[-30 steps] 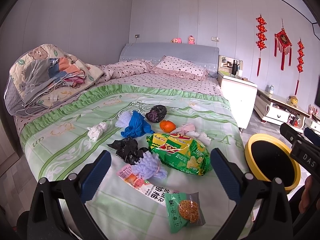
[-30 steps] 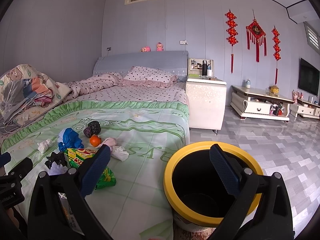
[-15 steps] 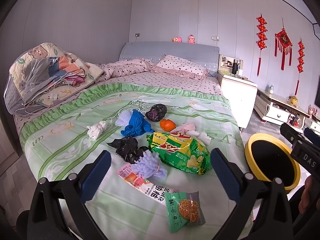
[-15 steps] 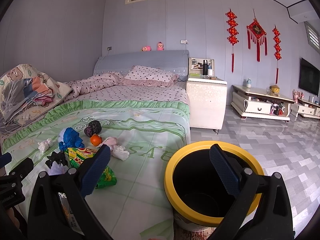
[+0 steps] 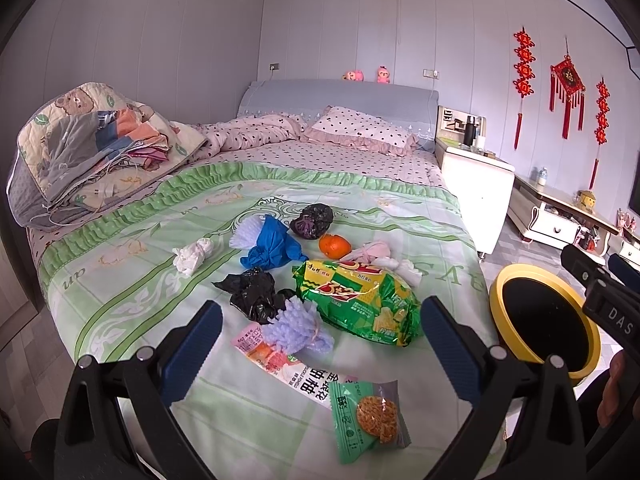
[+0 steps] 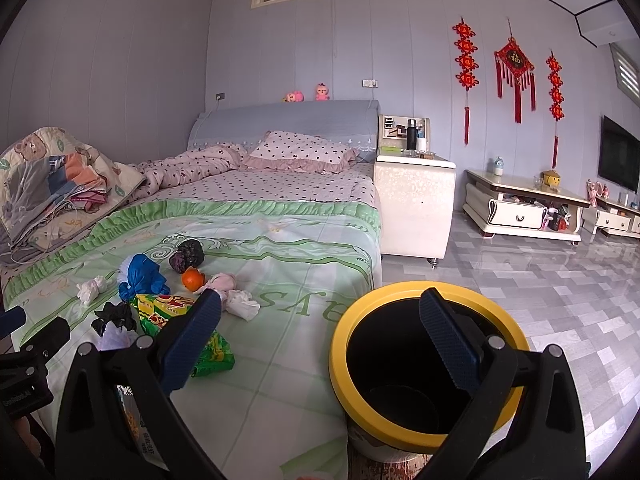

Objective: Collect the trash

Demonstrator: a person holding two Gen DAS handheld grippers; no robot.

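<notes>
Trash lies scattered on the green bedspread: a big green snack bag, a small green cracker packet, a pink wrapper, a purple foam net, black bags, a blue bag, white tissues and an orange. My left gripper is open and empty above the near trash. My right gripper is open and empty, between the bed edge and the yellow-rimmed black bin, which also shows in the left wrist view.
Folded quilts are piled at the bed's left. Pillows lie by the headboard. A white nightstand stands right of the bed, low cabinets along the wall. Grey tiled floor spreads to the right.
Both views shift only slightly; the grippers stay open and nothing on the bed has moved.
</notes>
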